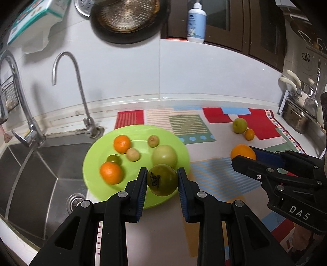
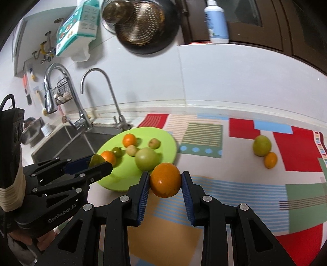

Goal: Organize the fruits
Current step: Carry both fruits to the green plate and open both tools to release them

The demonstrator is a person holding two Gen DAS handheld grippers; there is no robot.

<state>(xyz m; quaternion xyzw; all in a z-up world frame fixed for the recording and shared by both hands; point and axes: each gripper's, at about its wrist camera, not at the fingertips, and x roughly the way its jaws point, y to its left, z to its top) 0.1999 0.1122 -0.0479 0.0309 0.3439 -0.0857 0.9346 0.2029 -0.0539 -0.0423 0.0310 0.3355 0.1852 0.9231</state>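
Left gripper [image 1: 162, 180] clamps dark green fruit [image 1: 162, 180] over plate [image 1: 92, 163] edge; right gripper [image 2: 165, 180] clamps orange [image 2: 165, 180] beside it. Crowded plate: released fruit probably rolls off, toward the sink [image 1: 30, 174].

A home kitchen; a steel sink [image 1: 30, 174] at nine o'clock with two taps [image 1: 67, 81] rising behind it; perforated pans [image 1: 124, 16] hang on the white wall at twelve; pots and a ladle [image 1: 312, 98] stand at three; a patterned mat [image 2: 245, 163] covers the counter.
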